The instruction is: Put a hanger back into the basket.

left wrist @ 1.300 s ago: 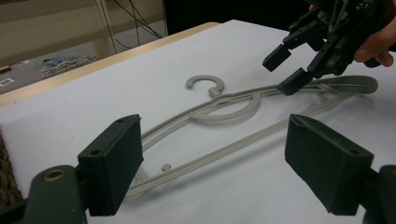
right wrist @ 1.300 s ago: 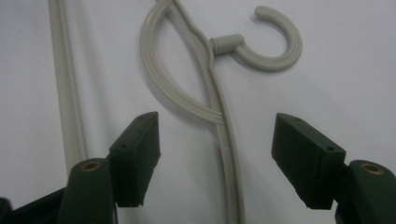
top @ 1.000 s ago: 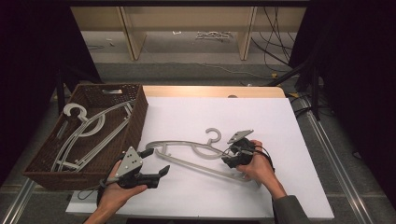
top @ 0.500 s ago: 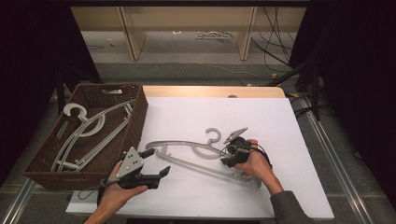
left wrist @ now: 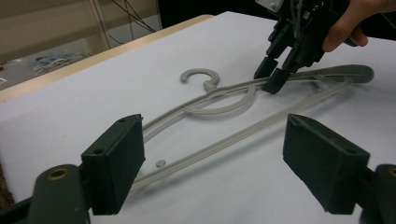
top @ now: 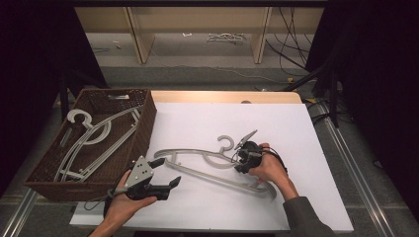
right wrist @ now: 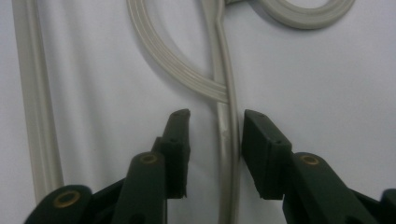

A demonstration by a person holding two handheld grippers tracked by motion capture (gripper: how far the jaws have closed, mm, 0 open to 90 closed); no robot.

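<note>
Grey plastic hanger flat on white table, long axis left-right, hook pointing away, right gripper jaws just closing astride its arm, not yet pressing, left gripper wide open, hovering near its left end.

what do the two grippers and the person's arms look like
Both grippers are black with two blocky jaws and brass-coloured rivets at the jaw bases. The left gripper carries a grey three-cornered plate on top; a dark cable trails from it. The right gripper is bundled with wires. The right forearm wears a grey sleeve.
</note>
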